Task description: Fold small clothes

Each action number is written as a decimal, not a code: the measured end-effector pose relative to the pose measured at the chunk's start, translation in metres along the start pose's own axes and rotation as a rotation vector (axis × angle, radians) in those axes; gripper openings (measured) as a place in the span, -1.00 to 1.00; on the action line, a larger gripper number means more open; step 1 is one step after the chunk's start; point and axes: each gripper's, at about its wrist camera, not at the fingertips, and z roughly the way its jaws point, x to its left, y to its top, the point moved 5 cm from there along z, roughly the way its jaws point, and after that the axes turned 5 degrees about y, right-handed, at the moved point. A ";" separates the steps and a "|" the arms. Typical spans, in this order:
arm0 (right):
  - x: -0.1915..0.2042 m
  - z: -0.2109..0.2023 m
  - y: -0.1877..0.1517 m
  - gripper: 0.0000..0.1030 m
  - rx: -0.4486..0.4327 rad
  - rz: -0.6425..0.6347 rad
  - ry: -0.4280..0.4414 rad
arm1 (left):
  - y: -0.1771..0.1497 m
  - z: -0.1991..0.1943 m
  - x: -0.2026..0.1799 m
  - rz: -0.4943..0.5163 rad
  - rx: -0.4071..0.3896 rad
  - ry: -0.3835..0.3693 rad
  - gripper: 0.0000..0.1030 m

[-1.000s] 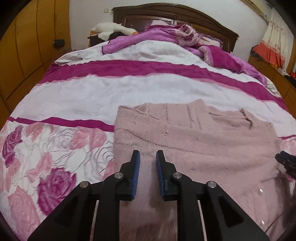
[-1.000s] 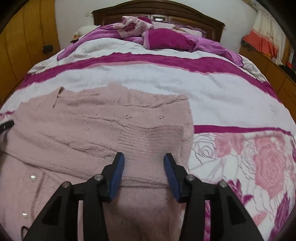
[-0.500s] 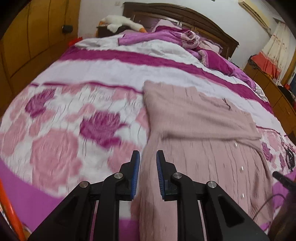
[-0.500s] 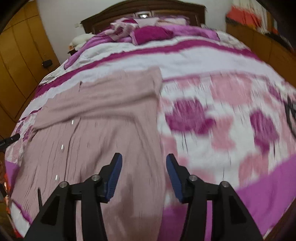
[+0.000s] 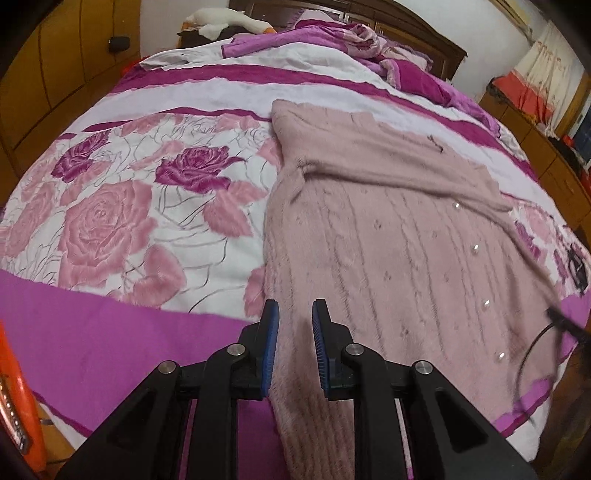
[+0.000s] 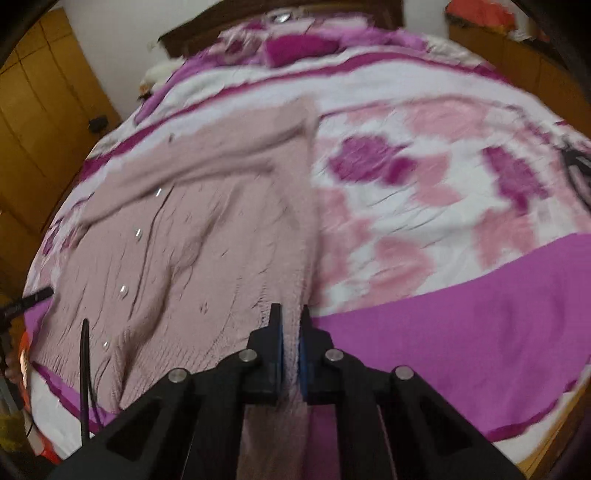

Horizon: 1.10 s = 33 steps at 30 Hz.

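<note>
On bed (image 5: pixel 147 92), apparently buttoned pink cardigan (image 5: pixel 388 240)

Pink knitted cardigan (image 5: pixel 388 236) lies flat on floral bedspread (image 5: pixel 122 206), buttons upward, hem at near bed edge. Left gripper (image 5: pixel 294 349) is clamped on hem corner. Stuffed toy (image 5: pixel 229 18) near headboard.

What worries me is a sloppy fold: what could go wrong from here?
The right gripper, its jaws just closed, pinches only the side edge of the fluffy pink knitted cardigan; the knit could slip out. The thin black cable near the cardigan's hem might snag on it.
</note>
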 end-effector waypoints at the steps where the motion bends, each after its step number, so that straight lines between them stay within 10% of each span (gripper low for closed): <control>1: -0.008 -0.005 0.001 -0.88 -0.011 0.011 -0.029 | -0.003 0.001 0.001 0.000 0.005 0.007 -1.00; 8: -0.039 0.007 -0.016 -0.83 0.026 0.035 -0.110 | -0.012 -0.003 0.007 -0.025 0.021 -0.006 -1.00; 16: -0.027 -0.014 -0.022 0.07 -0.016 0.077 0.010 | -0.026 -0.026 0.001 -0.035 0.041 -0.119 -0.81; 33: -0.014 -0.024 -0.063 0.21 0.015 0.101 0.136 | -0.066 -0.041 -0.008 0.028 0.086 -0.097 -0.65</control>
